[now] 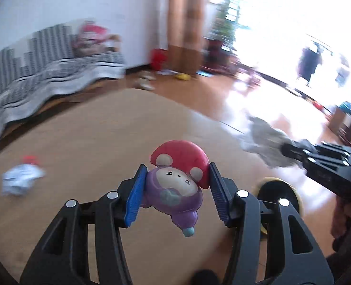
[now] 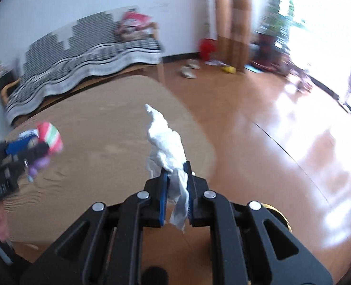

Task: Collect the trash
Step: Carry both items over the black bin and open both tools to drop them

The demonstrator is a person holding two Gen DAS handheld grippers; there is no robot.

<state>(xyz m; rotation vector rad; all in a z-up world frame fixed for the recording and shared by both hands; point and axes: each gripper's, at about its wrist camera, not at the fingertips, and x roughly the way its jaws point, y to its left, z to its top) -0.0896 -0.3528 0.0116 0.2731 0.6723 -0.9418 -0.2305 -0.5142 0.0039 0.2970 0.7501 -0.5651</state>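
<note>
From left to right: a crumpled white wrapper (image 1: 21, 181) is lying on the tan rug (image 1: 92, 130), blurred and not yet picked up; being thin and light, it is likely to crush flat under any pinch across its bulk. The left claw (image 1: 175, 194) is holding a small mushroom-capped toy figure (image 1: 177, 180) above the rug, its blue pads (image 1: 135, 197) pressing on either side of the purple body just below the red cap. The figure is looking hard, smooth and rounded, so it is probably apt to slip or swivel; the grip at the widest part of the body seems the safest place. To its right, the right claw (image 2: 176, 190) is clamped nearly together on a wad of white tissue (image 2: 165, 142), which is standing up beyond the pads and trailing below them. Soft and almost weightless, the tissue is compressing freely and can be taken anywhere along its length.
</note>
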